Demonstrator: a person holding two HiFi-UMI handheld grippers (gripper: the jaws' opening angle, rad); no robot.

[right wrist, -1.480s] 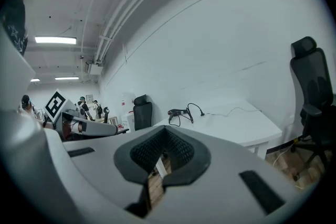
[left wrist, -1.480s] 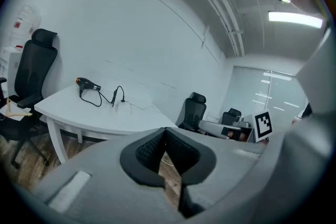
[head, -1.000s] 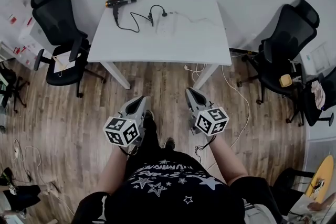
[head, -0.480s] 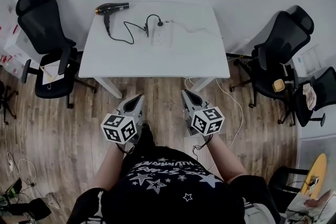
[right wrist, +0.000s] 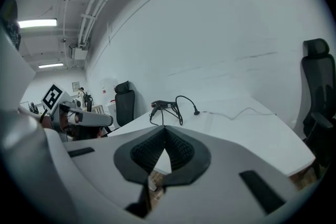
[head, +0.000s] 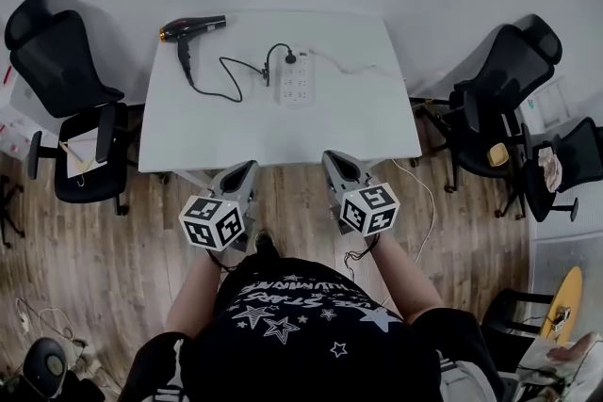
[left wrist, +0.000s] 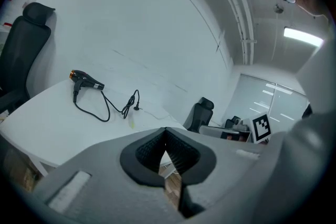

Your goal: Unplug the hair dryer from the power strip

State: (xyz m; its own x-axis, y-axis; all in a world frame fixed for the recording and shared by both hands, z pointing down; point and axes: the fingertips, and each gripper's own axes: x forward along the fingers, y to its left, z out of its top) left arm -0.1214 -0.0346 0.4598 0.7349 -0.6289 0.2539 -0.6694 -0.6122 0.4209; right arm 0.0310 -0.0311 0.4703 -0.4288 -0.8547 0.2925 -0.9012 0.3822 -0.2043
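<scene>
Head view: hair dryer (head: 193,25) lies upper left on the table (head: 245,135), cord (head: 203,90) running to the power strip (head: 295,82) at upper centre. Left gripper (head: 247,168) and right gripper (head: 333,159) both closed, empty, lower centre.

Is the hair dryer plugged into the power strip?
Plugged in, it seems: the black plug of the hair dryer stands in the far end of the white power strip.
</scene>
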